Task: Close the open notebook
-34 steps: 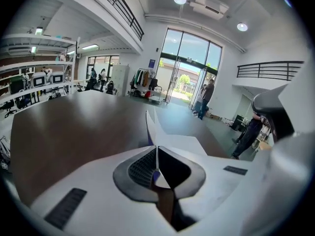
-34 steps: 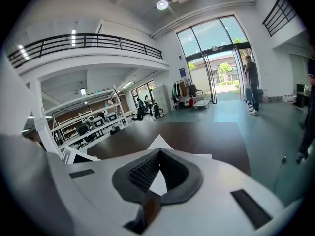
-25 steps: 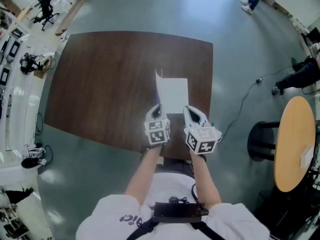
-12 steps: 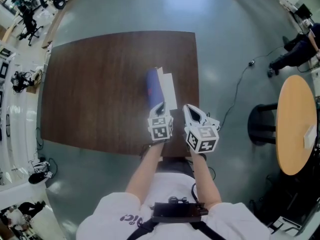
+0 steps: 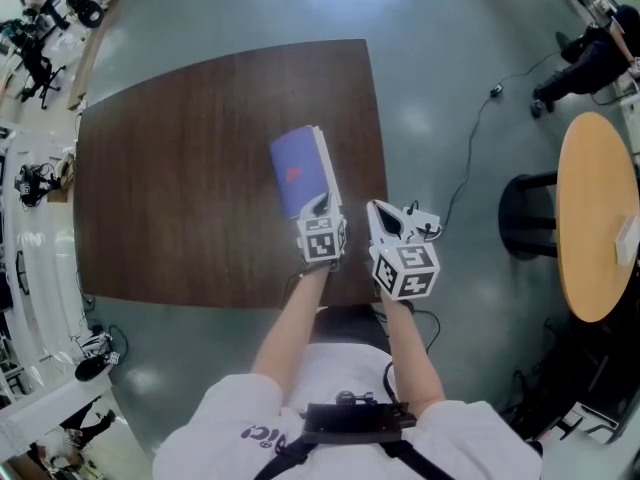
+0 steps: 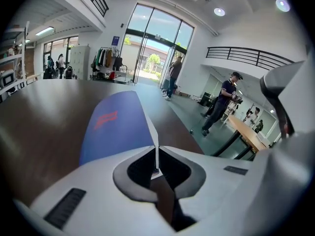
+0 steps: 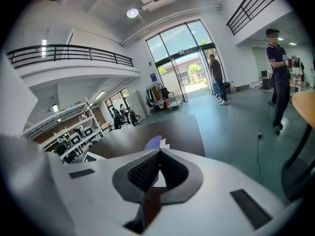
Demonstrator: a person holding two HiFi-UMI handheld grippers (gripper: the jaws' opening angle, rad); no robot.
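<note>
The notebook (image 5: 298,171) lies on the dark wooden table (image 5: 180,168) near its front right corner. Its blue cover faces up, with white page edges (image 5: 326,173) along its right side. My left gripper (image 5: 319,206) is at the notebook's near end, shut on the cover's thin edge. In the left gripper view that edge (image 6: 156,154) stands between the closed jaws of the left gripper (image 6: 157,165), and the blue cover (image 6: 115,127) stretches away. My right gripper (image 5: 385,218) hovers to the right, shut and empty. In the right gripper view the right gripper (image 7: 158,152) has the notebook (image 7: 154,142) just past its tips.
The table's right edge (image 5: 378,148) is close to the notebook. On the floor beyond are a cable (image 5: 470,158), a black stool (image 5: 525,228) and a round light wooden table (image 5: 595,218). People stand in the hall behind.
A white open page showed a second ago. The blue cover has since swung over it and now faces up. Both grippers have come down and slightly left with it.
</note>
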